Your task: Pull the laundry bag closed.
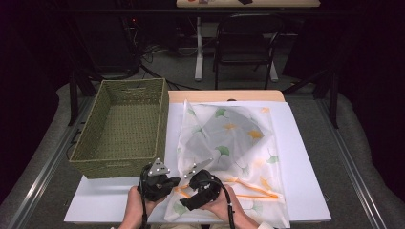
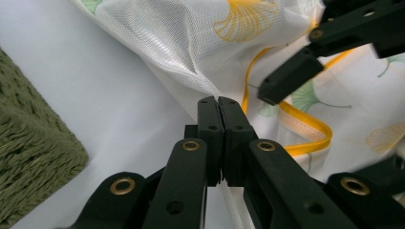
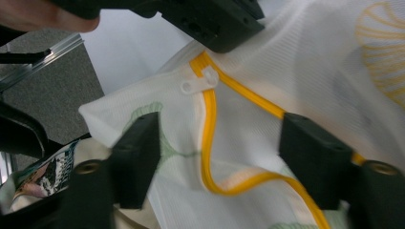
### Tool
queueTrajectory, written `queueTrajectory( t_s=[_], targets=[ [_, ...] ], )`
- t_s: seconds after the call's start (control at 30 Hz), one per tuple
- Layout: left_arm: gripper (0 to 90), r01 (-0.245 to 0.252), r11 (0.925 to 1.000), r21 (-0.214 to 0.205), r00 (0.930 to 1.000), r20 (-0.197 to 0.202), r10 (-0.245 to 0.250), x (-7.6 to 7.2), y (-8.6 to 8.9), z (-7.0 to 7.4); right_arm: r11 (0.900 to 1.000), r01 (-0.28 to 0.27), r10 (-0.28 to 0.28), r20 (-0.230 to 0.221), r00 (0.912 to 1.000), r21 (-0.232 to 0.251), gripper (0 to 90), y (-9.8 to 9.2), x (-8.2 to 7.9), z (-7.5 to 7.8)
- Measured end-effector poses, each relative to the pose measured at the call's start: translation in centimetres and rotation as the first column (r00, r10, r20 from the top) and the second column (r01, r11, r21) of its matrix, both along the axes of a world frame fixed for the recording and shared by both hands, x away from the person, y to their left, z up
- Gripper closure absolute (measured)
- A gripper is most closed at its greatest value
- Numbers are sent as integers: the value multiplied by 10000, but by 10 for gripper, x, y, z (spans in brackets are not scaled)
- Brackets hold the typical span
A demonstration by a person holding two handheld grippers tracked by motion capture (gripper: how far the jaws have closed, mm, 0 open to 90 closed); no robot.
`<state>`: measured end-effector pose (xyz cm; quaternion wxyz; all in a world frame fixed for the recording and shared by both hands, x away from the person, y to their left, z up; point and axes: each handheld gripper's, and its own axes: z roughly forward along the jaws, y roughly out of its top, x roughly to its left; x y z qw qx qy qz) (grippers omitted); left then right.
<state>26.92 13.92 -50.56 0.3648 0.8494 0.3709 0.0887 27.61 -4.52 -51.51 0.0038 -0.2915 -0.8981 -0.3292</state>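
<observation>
Tongs first, seen from the high view: your left tongs [image 1: 175, 181] and right tongs [image 1: 187, 206] sit close together at the near corner of the white mesh bag [image 1: 229, 143], which lies spread on the tabletop [image 1: 305, 157] just beside the green woven basket [image 1: 122, 126]. From the left gripper view, your left tongs [image 2: 220, 102] are fully closed, pinching the bag's [image 2: 172, 38] mesh edge near the yellow zipper [image 2: 305, 129]. From the right gripper view, your right tongs [image 3: 217, 138] stand wide apart (gripping nothing), straddling the zipper [image 3: 207, 119] below its white pull tab [image 3: 198, 82].
</observation>
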Motion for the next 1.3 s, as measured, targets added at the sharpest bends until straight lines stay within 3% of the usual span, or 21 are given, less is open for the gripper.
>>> queueTrajectory(
  t_s=[0.1, 0.23, 0.43, 0.6, 0.9, 1.3],
  targets=[
    [888, 17, 10000, -82, 10000, -2, -17, -1, -2, 1, 9998, 186, -187, -26, 9998, -82, 210, 6, 1, -3],
    [887, 113, 9999, -125, 9999, -41, -114, -3, -3, 2, 9996, 289, -289, 15, 9996, 63, 266, 9, 2, -5],
    [888, 174, 9998, -90, 9998, 66, -174, -4, -4, 3, 9981, 583, -583, 36, 9983, 213, 435, 8, 4, -6],
    [888, 201, 9997, -117, 9998, 36, -201, -4, -3, 3, 9987, 428, -426, -64, 9991, 288, 596, 2, 7, -7],
    [887, 332, 9994, -82, 9994, 26, -332, -4, -3, 3, 9991, -139, 146, -154, 9998, 397, 764, 2, 7, -8],
    [877, 310, 9995, -76, 9995, -67, -311, -3, -3, 2, 9983, -508, 505, 130, 9986, 286, 886, 2, 4, -4]
  ],
)
